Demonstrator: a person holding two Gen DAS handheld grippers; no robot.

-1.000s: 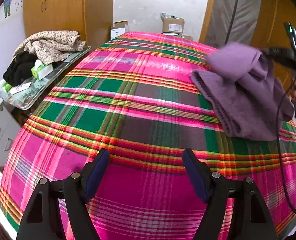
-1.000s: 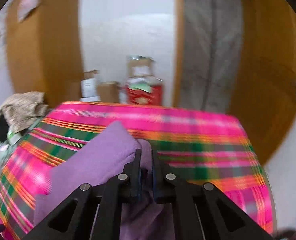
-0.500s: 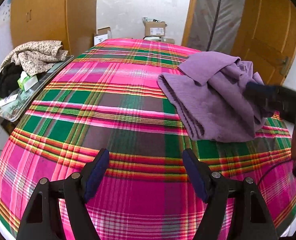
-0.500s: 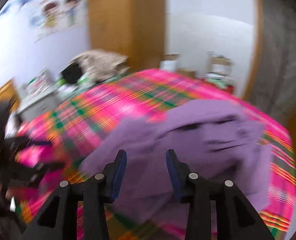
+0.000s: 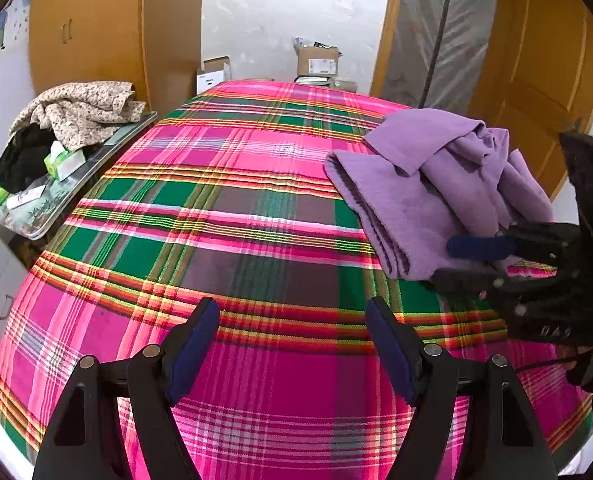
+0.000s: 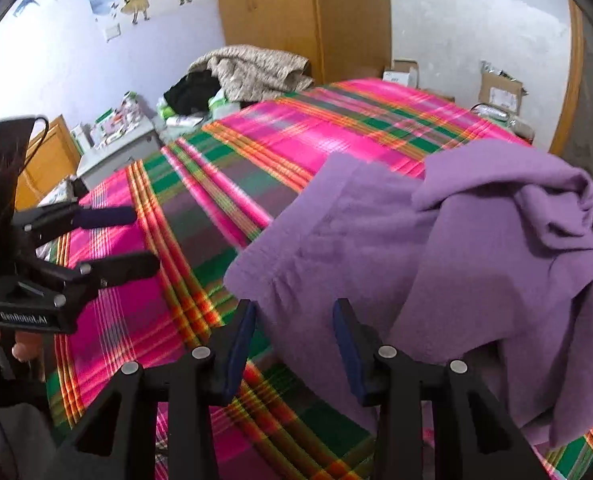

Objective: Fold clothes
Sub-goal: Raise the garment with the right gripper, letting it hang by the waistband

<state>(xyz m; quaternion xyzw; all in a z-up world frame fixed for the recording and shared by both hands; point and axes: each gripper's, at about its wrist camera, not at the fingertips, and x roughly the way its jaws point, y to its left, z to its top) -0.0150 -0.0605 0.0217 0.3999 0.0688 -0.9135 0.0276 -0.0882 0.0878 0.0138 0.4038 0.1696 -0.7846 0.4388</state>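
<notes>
A bed spread with a pink, green and orange plaid blanket [image 5: 232,216] fills both views. On its far right part, as the left wrist camera sees it, lies a purple sweater [image 5: 428,188], loosely bunched, one flatter folded layer toward the bed's middle and a rumpled heap behind it. Beyond the bed's far left corner a side table [image 5: 96,156] carries a beige patterned garment [image 5: 80,108], a black garment [image 5: 24,156] and small green-and-white packs. Cardboard boxes [image 5: 316,60] stand on the floor past the bed's far end. The right gripper [image 6: 294,332] sits at the sweater's near edge, its jaws having just been opening; they stand apart with purple cloth showing between them, the pads not pressing it. The left gripper [image 5: 292,340] hangs over bare blanket, its fingers spread wide and holding nothing.
</notes>
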